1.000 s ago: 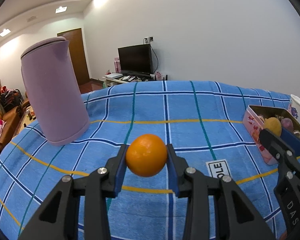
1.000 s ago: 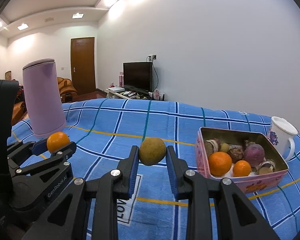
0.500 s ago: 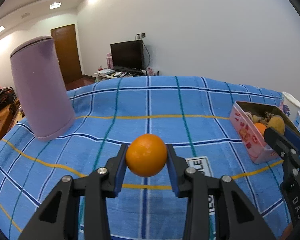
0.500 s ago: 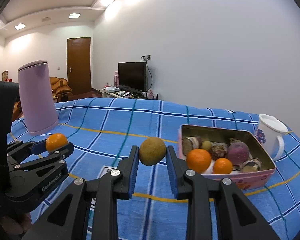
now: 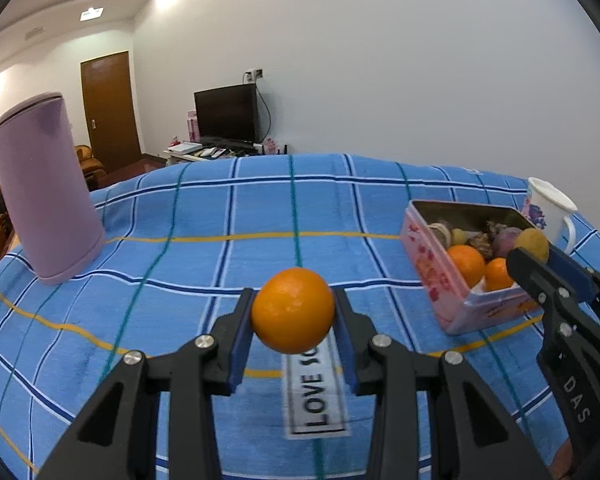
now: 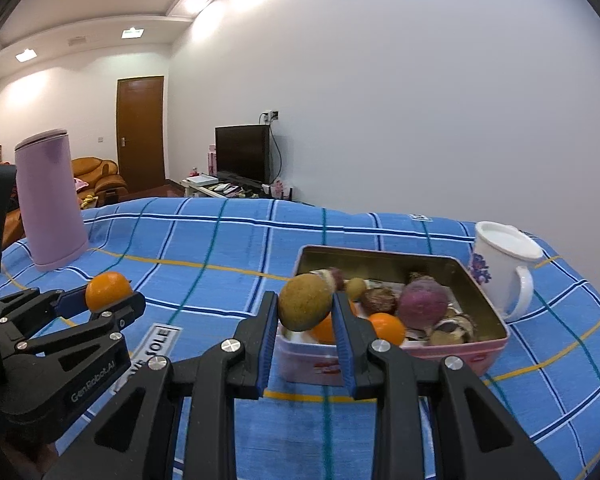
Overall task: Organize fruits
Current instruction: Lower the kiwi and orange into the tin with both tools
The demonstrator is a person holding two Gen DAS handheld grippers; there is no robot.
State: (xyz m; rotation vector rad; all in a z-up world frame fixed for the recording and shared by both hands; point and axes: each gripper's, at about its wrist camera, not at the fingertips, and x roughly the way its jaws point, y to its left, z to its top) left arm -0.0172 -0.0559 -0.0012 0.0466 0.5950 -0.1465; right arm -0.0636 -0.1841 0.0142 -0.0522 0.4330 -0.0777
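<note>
Task status: partly complete, with two fruits in transit and neither yet deposited. Nearest the right wrist camera, the right gripper [image 6: 305, 312] is pinching a brownish-green fruit [image 6: 305, 307] between its blue pads; the fruit is oval, dull-skinned and mottled, held clear of the cloth at the near edge of the pink tin [image 6: 494, 354], at about 12 o'clock in that view. In the left wrist view, the left gripper [image 5: 293, 315] is clamped on an orange [image 5: 293, 310], round, bright and finely dimpled, carried above the blue checked tablecloth [image 5: 180, 264] and well apart from the tin, which sits at roughly 2 o'clock from it. The tin already holds several items: two smaller oranges [image 6: 387, 328], a purple round fruit [image 6: 423, 305], and some brown and pale pieces too small to identify. It appears fairly full, though room remains toward its far left corner. Judgement: what is left is to lower the brownish-green fruit into the tin and release, then bring the orange across and do likewise; no other loose fruit shows on the cloth. Beyond the tin, at 1 o'clock in the right view, stands a white mug [image 6: 502, 270] just beside its far corner. At 10 o'clock, farther back, a lilac kettle [image 6: 50, 204] stands upright.
</note>
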